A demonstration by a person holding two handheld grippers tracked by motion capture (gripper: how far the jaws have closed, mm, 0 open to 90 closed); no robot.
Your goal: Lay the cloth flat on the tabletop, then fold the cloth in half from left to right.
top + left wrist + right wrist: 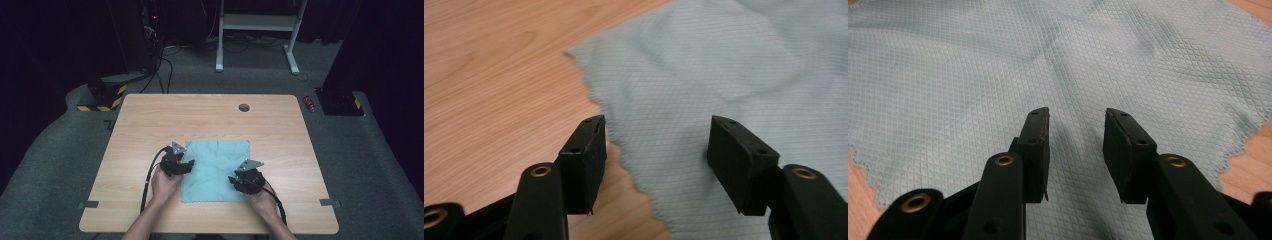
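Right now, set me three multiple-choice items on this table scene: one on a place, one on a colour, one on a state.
1. Where does the cloth lie on the table?
A. at the far edge
B. on the near half, between the two hands
C. hanging off the left side

2. What colour is the cloth?
A. red
B. black
C. pale blue-green

3. How do the jaws of the left tool stand?
A. apart, astride the cloth's edge
B. shut on the cloth
C. shut on a cable

Key: 1 B, the high view shows it between the hands; 2 C, all views show that tint; 3 A, the left gripper view shows a gap between the jaws.
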